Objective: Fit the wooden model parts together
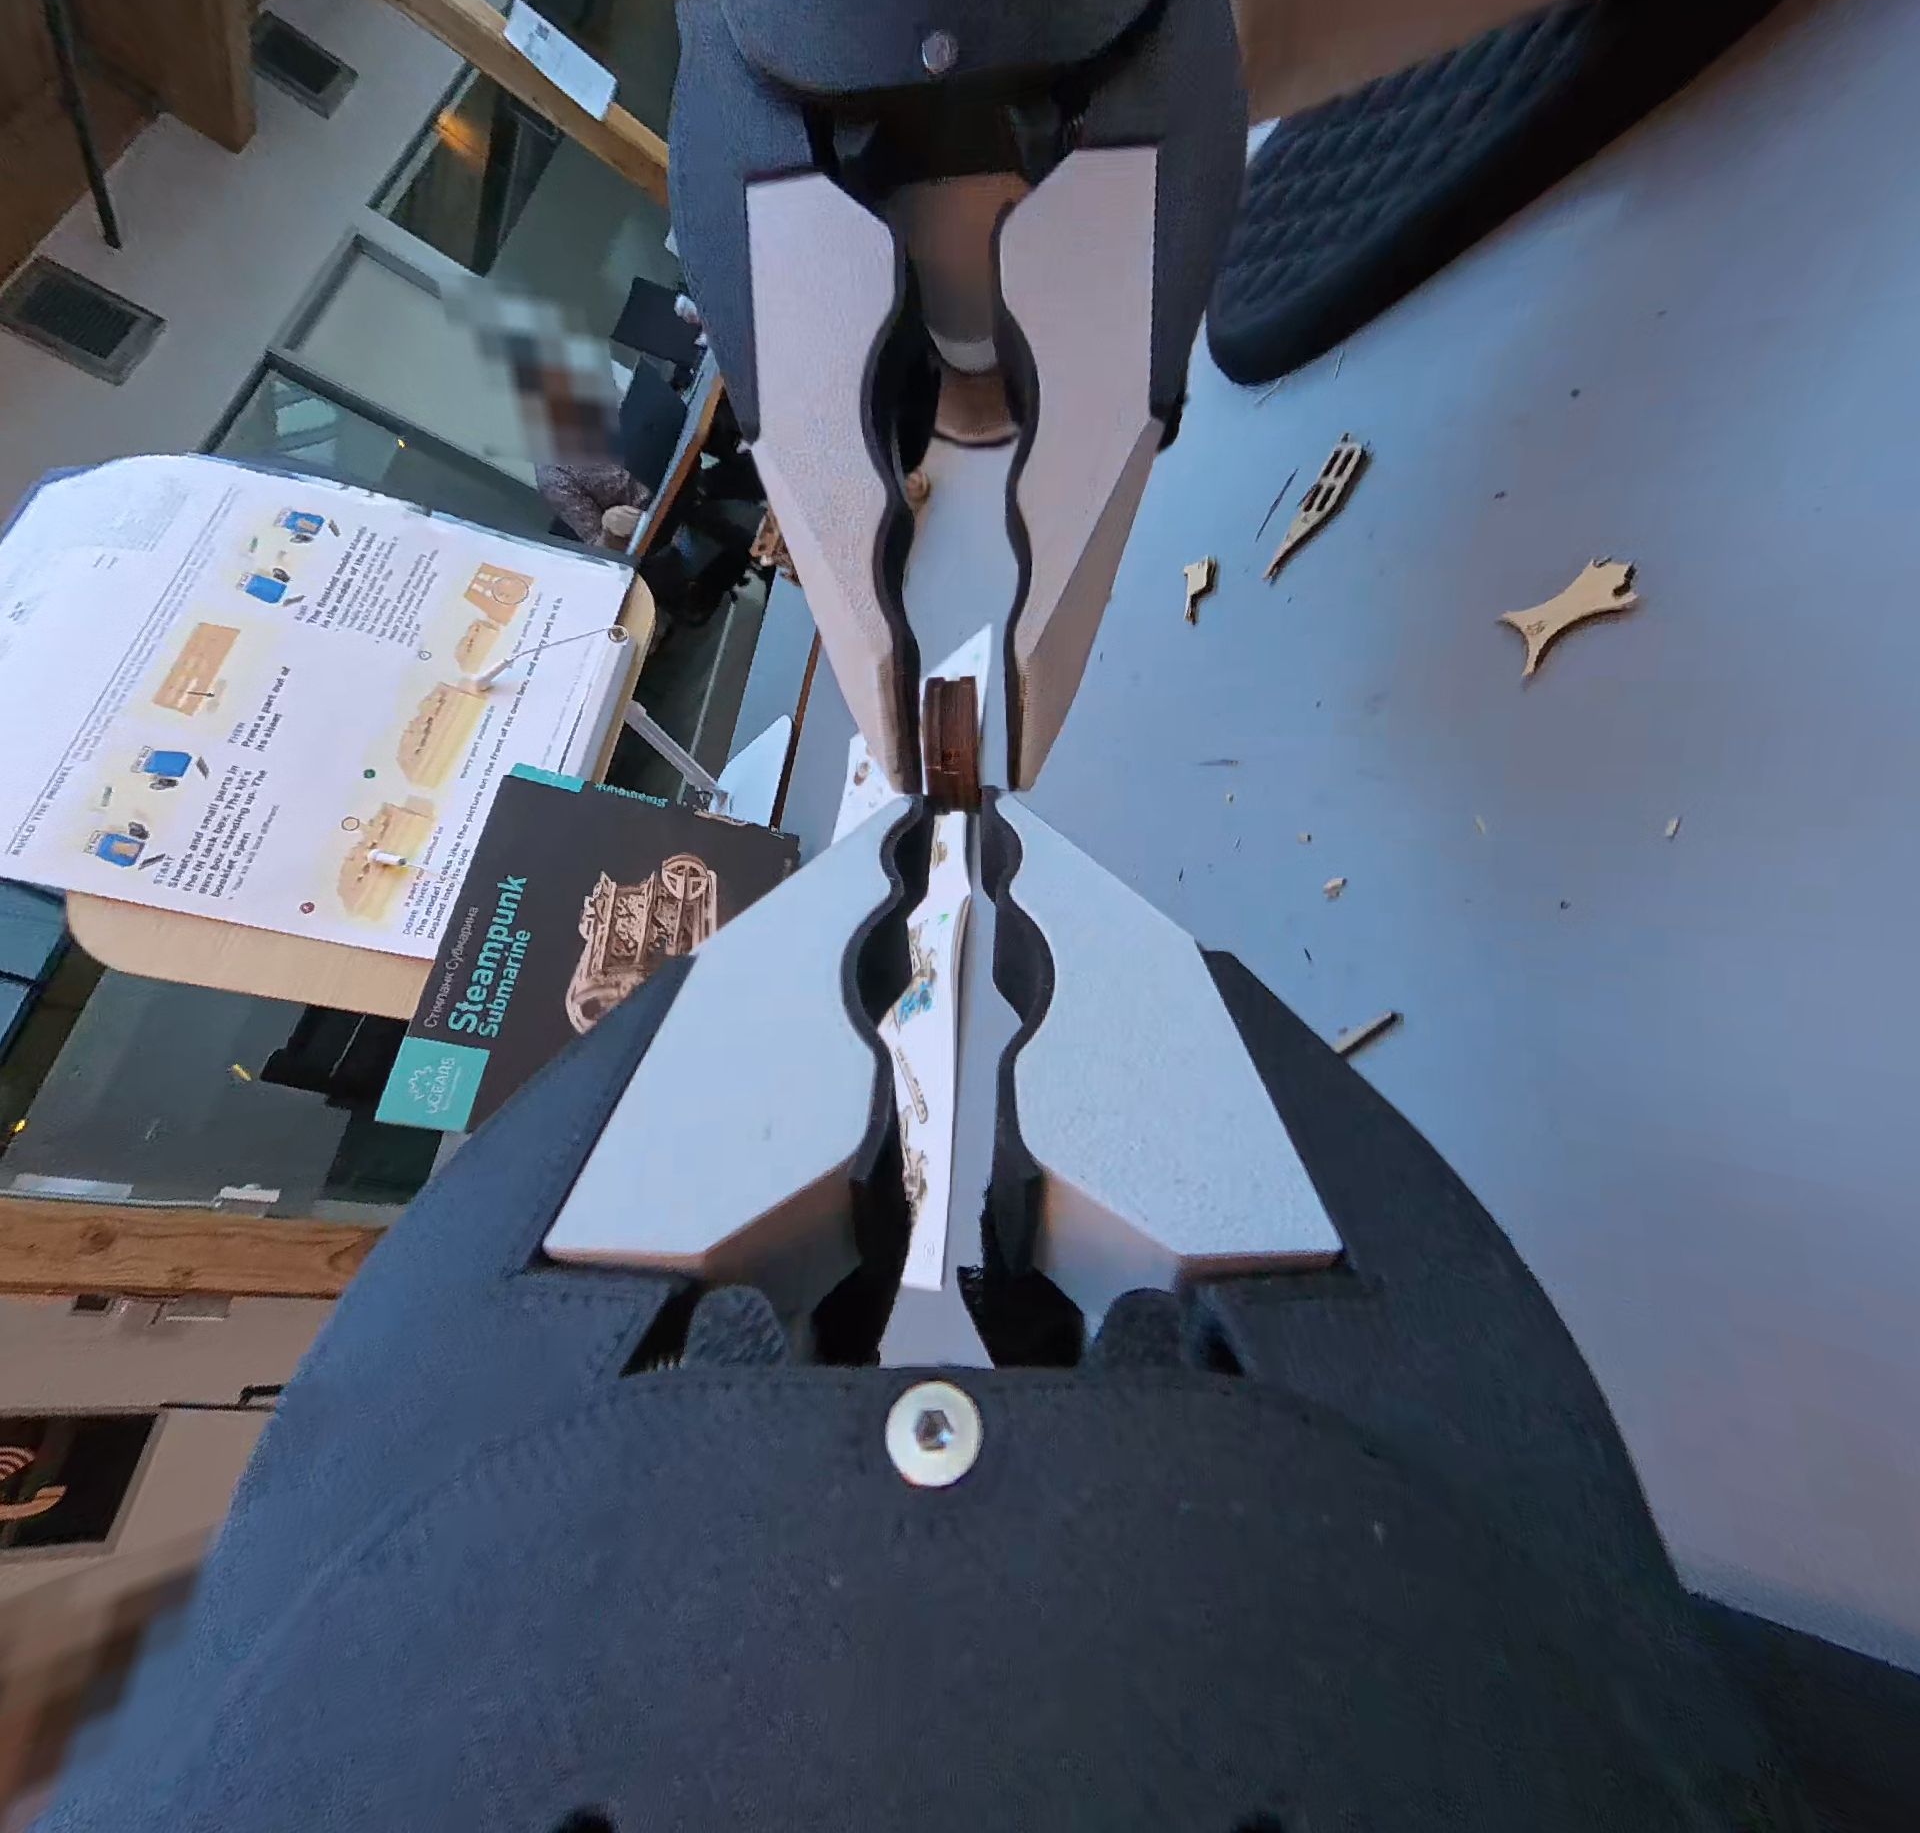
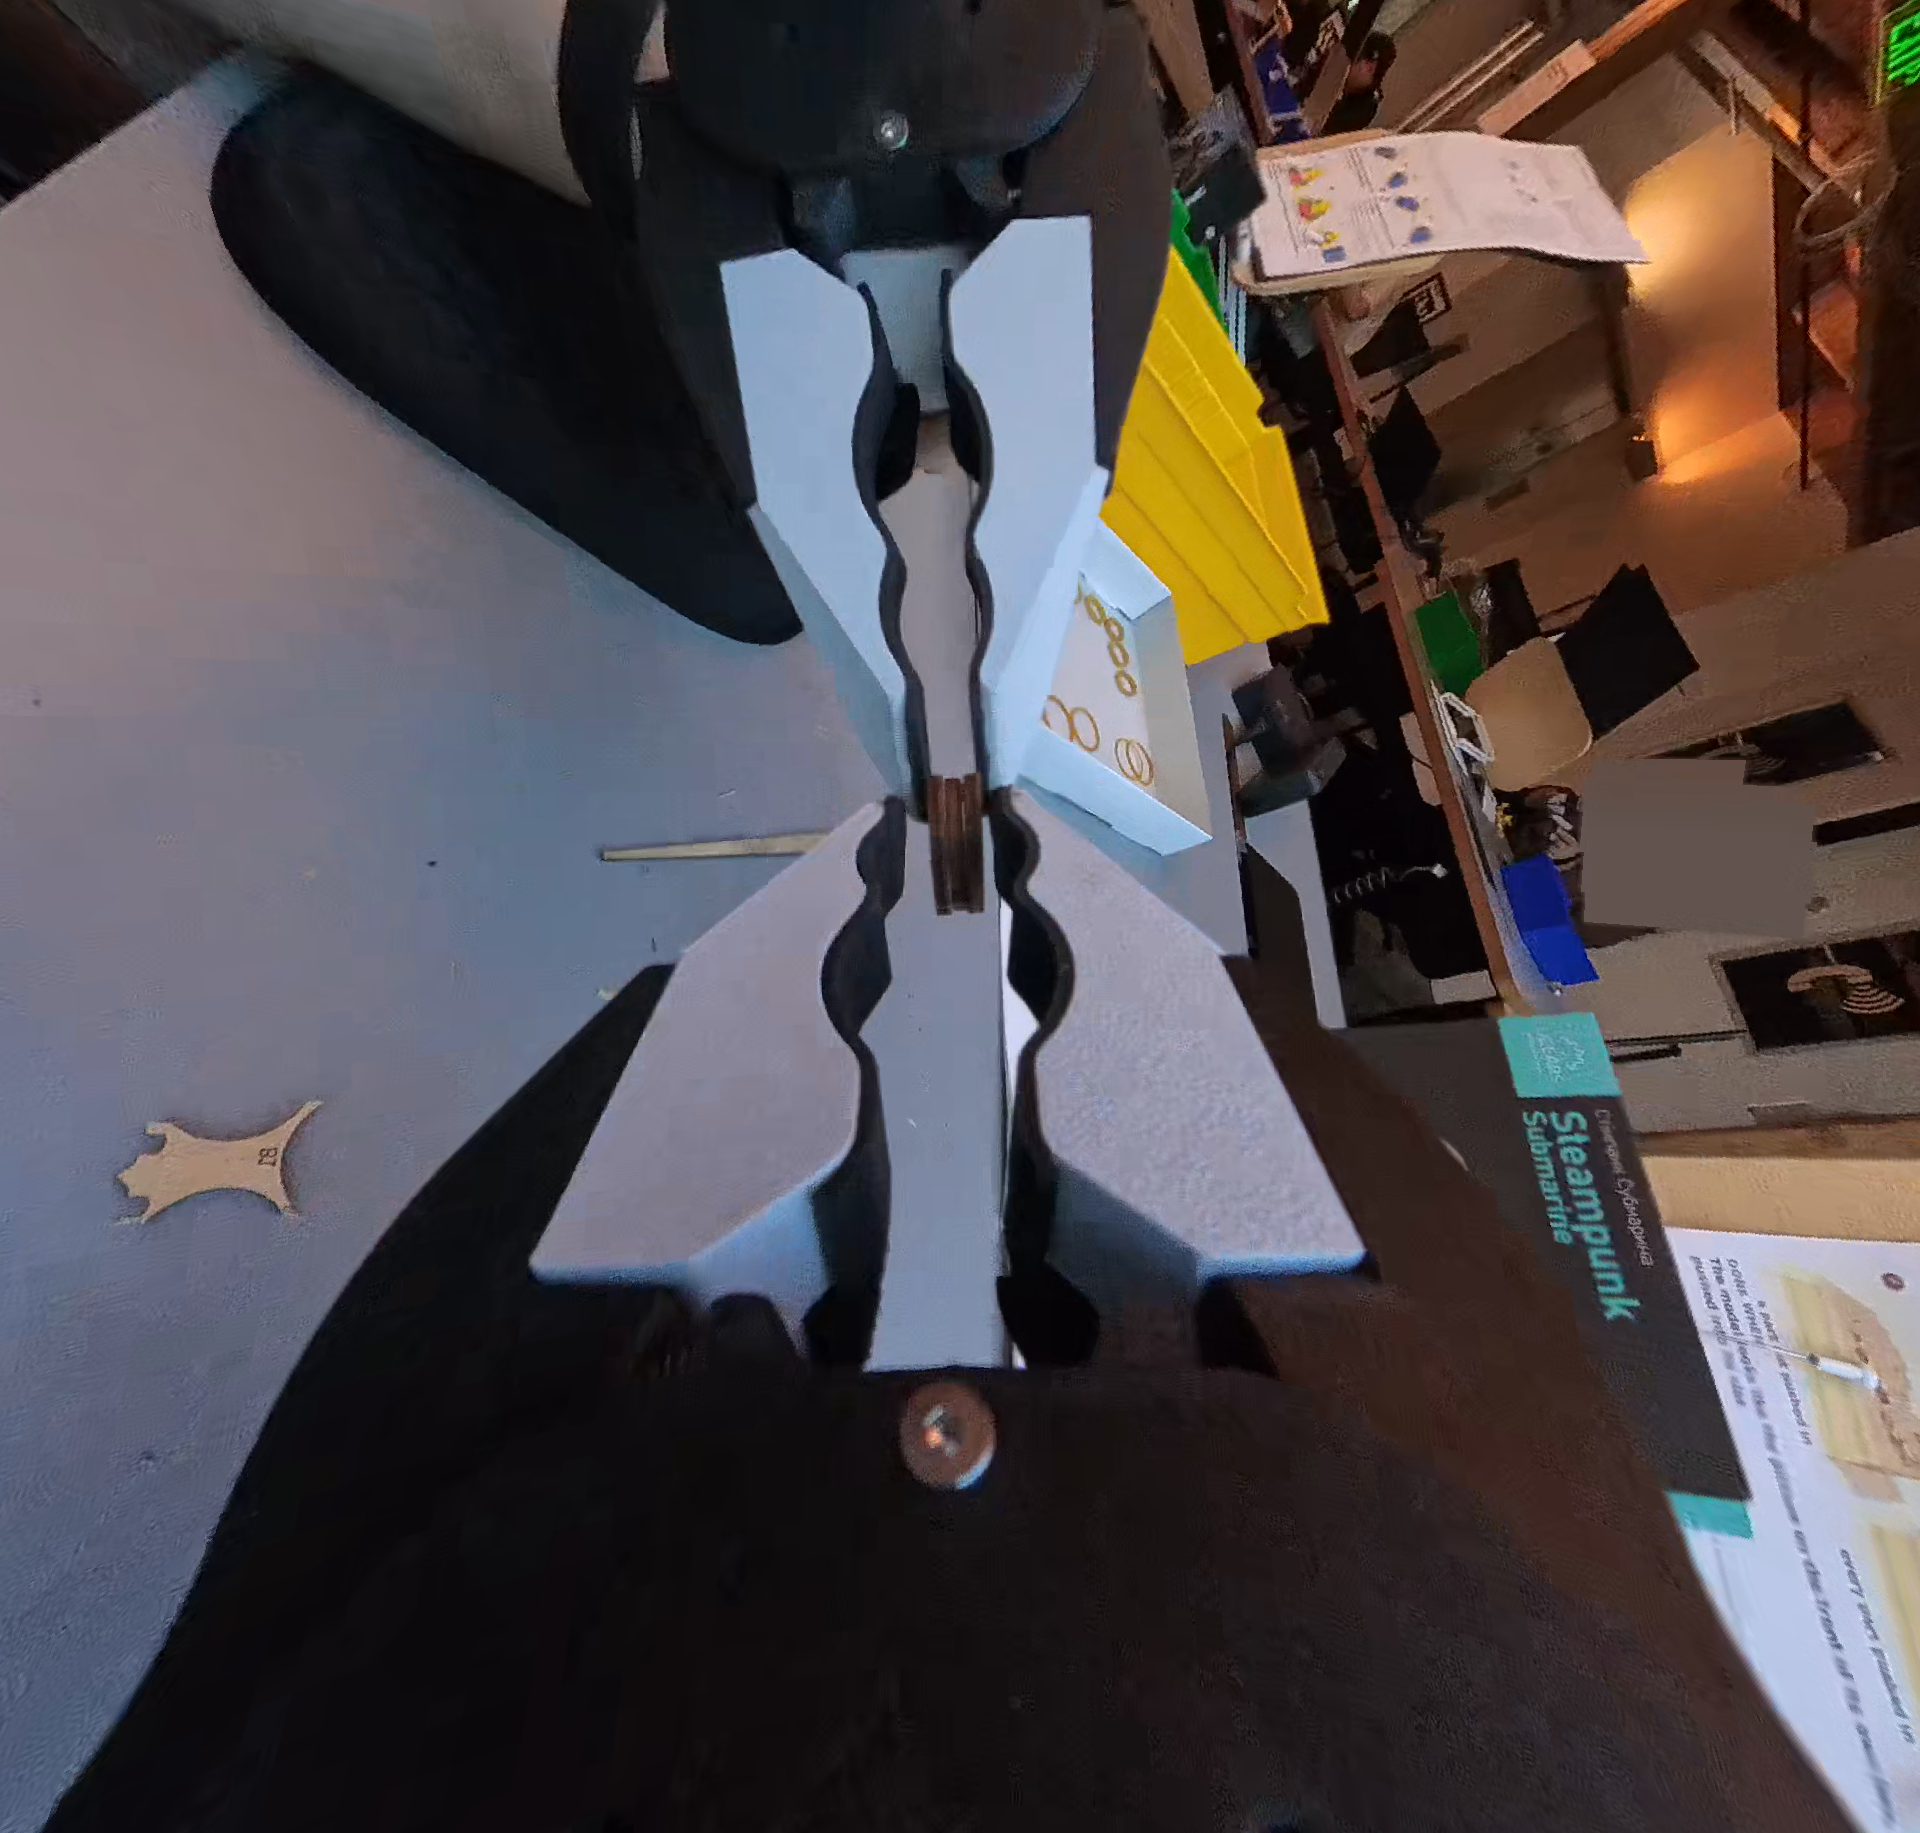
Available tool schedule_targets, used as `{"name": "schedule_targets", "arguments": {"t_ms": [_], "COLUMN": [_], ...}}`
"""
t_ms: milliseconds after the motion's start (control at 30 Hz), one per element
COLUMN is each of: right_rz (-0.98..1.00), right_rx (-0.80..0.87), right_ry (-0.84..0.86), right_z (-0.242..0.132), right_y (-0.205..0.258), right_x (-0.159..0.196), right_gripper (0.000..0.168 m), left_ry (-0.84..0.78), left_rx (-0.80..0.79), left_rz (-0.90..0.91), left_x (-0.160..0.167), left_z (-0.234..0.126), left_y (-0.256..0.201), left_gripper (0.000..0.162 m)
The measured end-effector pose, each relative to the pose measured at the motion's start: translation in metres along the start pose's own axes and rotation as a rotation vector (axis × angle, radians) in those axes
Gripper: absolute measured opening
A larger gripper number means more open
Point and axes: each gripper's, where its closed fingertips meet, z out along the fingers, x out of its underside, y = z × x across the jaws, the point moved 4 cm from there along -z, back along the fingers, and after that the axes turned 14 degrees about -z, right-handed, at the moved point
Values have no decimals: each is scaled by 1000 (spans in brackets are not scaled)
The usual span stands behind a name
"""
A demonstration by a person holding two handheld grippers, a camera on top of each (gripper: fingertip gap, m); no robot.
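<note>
The two grippers meet tip to tip above the grey table [image 1: 1455,1004], and the wooden part [image 1: 951,739], a small dark layered piece seen edge-on, sits right at that meeting point. The right gripper [image 2: 940,812] has its jaws drawn in narrow and seems to pinch the part just behind its tips. The left gripper [image 1: 948,812] is equally narrow, its tips at the part's near end, but I cannot tell whether it truly grips or only touches. The step looks like pressing layers of this part home. To do it well, keep both tools on one straight line, push squarely along the stack rather than across it, and hold firmly without twisting, since thin layers could skew or slip out sideways. In the right wrist view a shallow white box [image 2: 1164,817] lies at 2 o'clock from the tips, holding several yellowish rings [image 2: 1081,718]. Beyond it, at 1 o'clock, stands a stack of yellow bins [image 2: 1216,495] whose insides are hidden. A blue bin [image 2: 1548,921] sits at 3 o'clock, contents unseen. The dark kit box [image 1: 582,952] stands closed at 9 o'clock in the left wrist view, below an instruction sheet [image 1: 291,703]. Loose flat wooden pieces [image 1: 1569,609] lie on the table at 2 o'clock, well apart from the grippers.
</note>
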Motion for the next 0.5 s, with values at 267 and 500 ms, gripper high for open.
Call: {"name": "schedule_targets", "arguments": {"t_ms": [267, 500], "right_rz": [-140, 103], "right_rx": [-36, -59], "right_ry": [224, 146], "right_z": [19, 17], "right_y": [14, 9], "right_x": [11, 13], "right_gripper": [10, 8], "left_ry": [166, 98], "left_rx": [63, 96], "left_rz": [-56, -174], "left_x": [23, 24], "left_z": [11, 10], "left_y": [-5, -2], "left_gripper": [7, 8]}}
